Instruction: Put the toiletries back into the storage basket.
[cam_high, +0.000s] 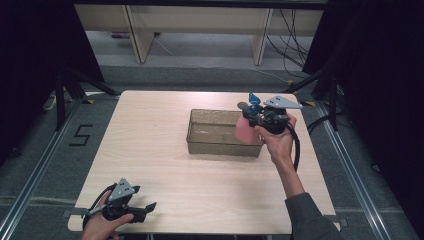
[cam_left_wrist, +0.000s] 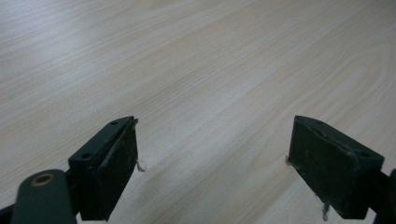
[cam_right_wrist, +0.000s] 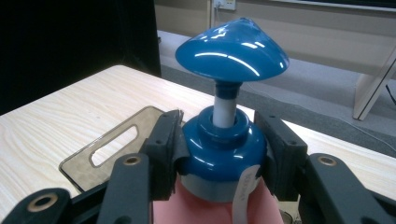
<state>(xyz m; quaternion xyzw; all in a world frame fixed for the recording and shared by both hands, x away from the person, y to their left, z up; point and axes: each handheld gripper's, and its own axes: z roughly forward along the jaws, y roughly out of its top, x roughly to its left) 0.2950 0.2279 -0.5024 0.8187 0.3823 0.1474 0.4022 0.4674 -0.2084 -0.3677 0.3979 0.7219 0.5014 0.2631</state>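
Two tools are at work over a pale wooden tabletop (cam_high: 165, 165), and the step in hand looks like carrying a pump bottle to the clear plastic tray (cam_high: 197, 142) that sits just right of the tabletop's centre. The right tool (cam_high: 250, 119) is clamped on the pink bottle (cam_high: 244, 131) at its blue collar, holding it at the tray's 3 o'clock edge, with the body partly over the rim.

To do this well, I judge the bottle should be kept upright, moved toward 9 o'clock until it hangs fully inside the walls, then lowered until its base meets the tray floor before the jaws let go. The grip sits high on the neck, so a quick swing could make the body sway.

The left tool (cam_high: 145, 207) rests at about 7 o'clock near the tabletop's front edge, its jaws spread wide with nothing between them.

From the high view come the layout, the tray's outline and the bottle's position against it. The right gripper view adds what that misses: both pads pressed on the blue collar (cam_right_wrist: 223, 154), the mushroom-shaped blue pump head (cam_right_wrist: 232, 49) rising above it, and a white label tag (cam_right_wrist: 245, 186) hanging at the side. The left gripper view confirms the open pads (cam_left_wrist: 112, 172) over bare wood.
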